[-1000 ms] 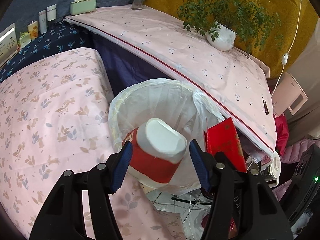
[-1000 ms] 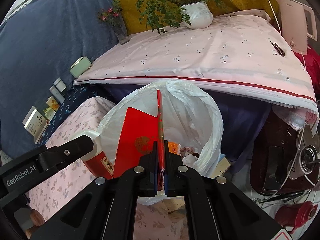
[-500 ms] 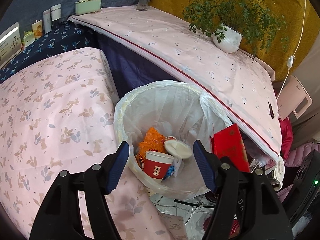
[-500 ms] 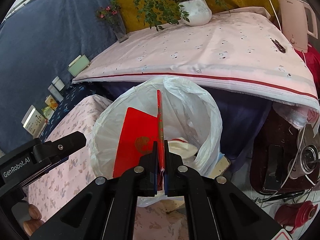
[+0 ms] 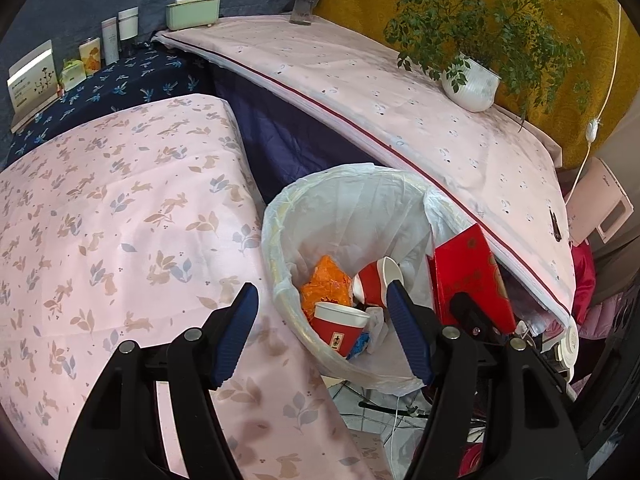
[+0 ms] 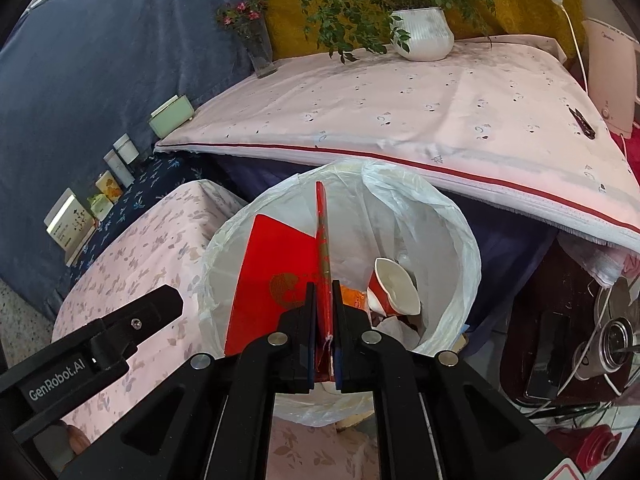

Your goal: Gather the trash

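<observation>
A bin lined with a white bag (image 5: 280, 216) stands between two cloth-covered tables. In it lie two red paper cups (image 5: 340, 326) (image 5: 376, 280) and an orange wrapper (image 5: 324, 284). My left gripper (image 5: 320, 304) is open and empty, hanging over the bin's near rim and the table edge. My right gripper (image 6: 323, 304) holds a flat red carton (image 6: 272, 264) upright over the bin (image 6: 460, 240). Its jaws are opening, with the pads still against the carton. The left wrist view shows the same carton (image 5: 468, 276) at the bin's right rim.
A table with a pink rabbit-print cloth (image 5: 120, 220) lies left of the bin. A higher pink-clothed table (image 5: 400, 100) with a potted plant (image 5: 472, 88) and a vase (image 6: 260, 52) stands behind. Small boxes line a dark blue shelf (image 5: 132, 80). Cables and appliances (image 6: 612, 340) crowd the floor at right.
The red-and-white cup left my left gripper and now lies in the bin. The left jaws spread wider and shifted left. The right gripper kept the red carton over the bin.
</observation>
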`<action>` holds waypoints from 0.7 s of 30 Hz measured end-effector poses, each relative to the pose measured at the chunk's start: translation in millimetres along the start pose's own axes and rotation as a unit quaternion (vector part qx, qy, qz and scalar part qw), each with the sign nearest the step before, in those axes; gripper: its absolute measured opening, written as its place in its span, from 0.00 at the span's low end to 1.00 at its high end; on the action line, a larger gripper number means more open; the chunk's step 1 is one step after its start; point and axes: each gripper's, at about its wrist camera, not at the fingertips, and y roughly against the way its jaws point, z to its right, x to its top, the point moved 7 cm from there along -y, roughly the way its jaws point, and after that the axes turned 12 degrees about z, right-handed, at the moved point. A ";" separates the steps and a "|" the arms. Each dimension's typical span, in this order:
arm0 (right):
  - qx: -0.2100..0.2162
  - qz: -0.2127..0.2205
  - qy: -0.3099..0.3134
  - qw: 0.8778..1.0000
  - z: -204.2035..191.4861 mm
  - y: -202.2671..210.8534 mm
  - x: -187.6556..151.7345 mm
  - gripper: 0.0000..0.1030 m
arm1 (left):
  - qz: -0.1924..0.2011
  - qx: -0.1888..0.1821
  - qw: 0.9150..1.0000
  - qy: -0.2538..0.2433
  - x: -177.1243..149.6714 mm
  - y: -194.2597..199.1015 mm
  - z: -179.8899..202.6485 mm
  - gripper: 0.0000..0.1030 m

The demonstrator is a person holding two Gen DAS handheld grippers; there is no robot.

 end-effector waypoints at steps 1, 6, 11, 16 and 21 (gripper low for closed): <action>0.000 -0.001 0.004 1.000 -2.3 -0.8 0.1 0.11 | 0.000 0.001 1.000 0.001 0.1 0.1 -1.4 0.61; 0.002 -0.008 0.017 1.000 -13.0 -4.5 -1.6 0.12 | 0.002 0.010 1.000 0.002 -0.1 2.1 -10.5 0.61; -0.005 -0.004 0.040 0.999 -21.1 -1.6 -2.2 0.17 | 0.007 0.021 1.000 0.001 -0.9 4.0 -20.9 0.64; -0.014 -0.006 0.066 0.998 -26.4 4.1 -2.9 0.26 | 0.011 0.034 0.999 0.000 -4.3 7.1 -34.8 0.65; -0.026 -0.012 0.094 0.995 -29.6 10.5 -7.1 0.31 | 0.009 0.042 0.999 0.004 -11.2 11.1 -47.7 0.65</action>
